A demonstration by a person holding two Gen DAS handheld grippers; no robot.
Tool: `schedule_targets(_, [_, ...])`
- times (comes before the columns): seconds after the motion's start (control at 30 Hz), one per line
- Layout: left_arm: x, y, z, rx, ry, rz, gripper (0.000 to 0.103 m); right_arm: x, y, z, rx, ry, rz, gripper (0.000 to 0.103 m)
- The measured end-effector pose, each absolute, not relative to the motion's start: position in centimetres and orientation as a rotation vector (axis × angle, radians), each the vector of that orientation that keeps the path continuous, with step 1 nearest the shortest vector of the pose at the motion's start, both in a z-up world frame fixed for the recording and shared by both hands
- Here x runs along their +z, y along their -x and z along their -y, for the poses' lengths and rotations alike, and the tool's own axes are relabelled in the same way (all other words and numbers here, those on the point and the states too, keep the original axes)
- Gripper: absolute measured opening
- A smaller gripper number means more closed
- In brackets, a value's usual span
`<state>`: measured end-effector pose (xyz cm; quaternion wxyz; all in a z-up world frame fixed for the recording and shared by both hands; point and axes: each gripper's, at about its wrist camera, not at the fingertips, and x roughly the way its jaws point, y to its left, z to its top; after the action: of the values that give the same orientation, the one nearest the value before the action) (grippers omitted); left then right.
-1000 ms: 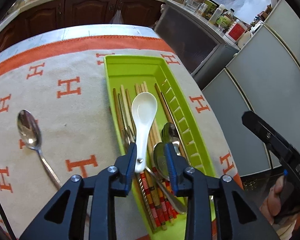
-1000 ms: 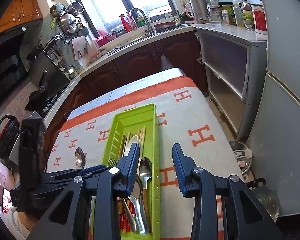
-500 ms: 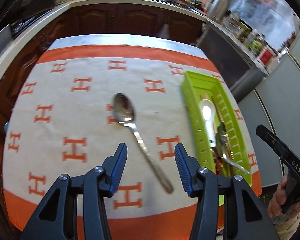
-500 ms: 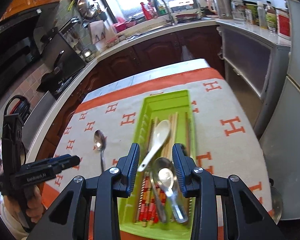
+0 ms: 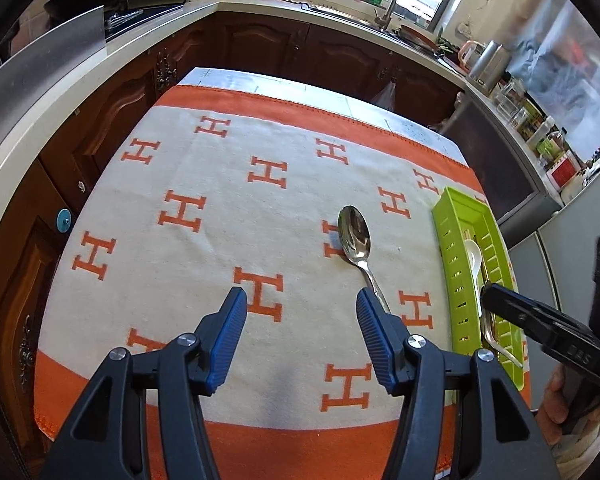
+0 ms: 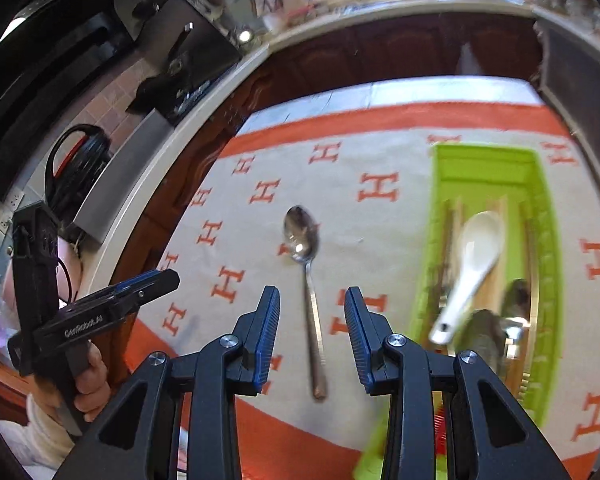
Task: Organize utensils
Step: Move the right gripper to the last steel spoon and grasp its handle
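A steel spoon [image 5: 354,237] lies on the orange-and-cream cloth, bowl away from me; it also shows in the right wrist view [image 6: 302,237]. A green utensil tray [image 5: 456,264] at the right holds a white ceramic spoon [image 5: 475,264], chopsticks and metal spoons; the right wrist view shows the tray [image 6: 548,248] and the white spoon [image 6: 476,256] too. My left gripper [image 5: 301,332] is open and empty, left of the steel spoon's handle. My right gripper [image 6: 312,330] is open and empty above the spoon's handle.
The cloth [image 5: 228,208] covers a small table with edges on all sides. Dark wood cabinets [image 5: 284,52] and a counter with a sink stand behind. Grey cabinets [image 5: 572,248] stand close at the right.
The left gripper let go of the white spoon in the tray, swung left and opened wide. The right gripper moved left from the tray to over the steel spoon.
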<state>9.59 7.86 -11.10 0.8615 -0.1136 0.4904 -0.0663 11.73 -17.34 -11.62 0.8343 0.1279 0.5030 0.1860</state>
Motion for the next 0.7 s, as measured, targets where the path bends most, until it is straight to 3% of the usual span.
schedule_targets(0.33, [-13.2, -10.6, -10.0, -0.153, 0.299, -1.045, 0.057, -18.9, -20.0, 13.4, 0.369, -0.300, -1.363, 0.030])
schedule_targets(0.7, [-15.3, -10.7, -12.0, -0.152, 0.362, -1.069, 0.057, -22.8, -23.0, 11.1, 0.384, -0.226, -1.467, 0.022])
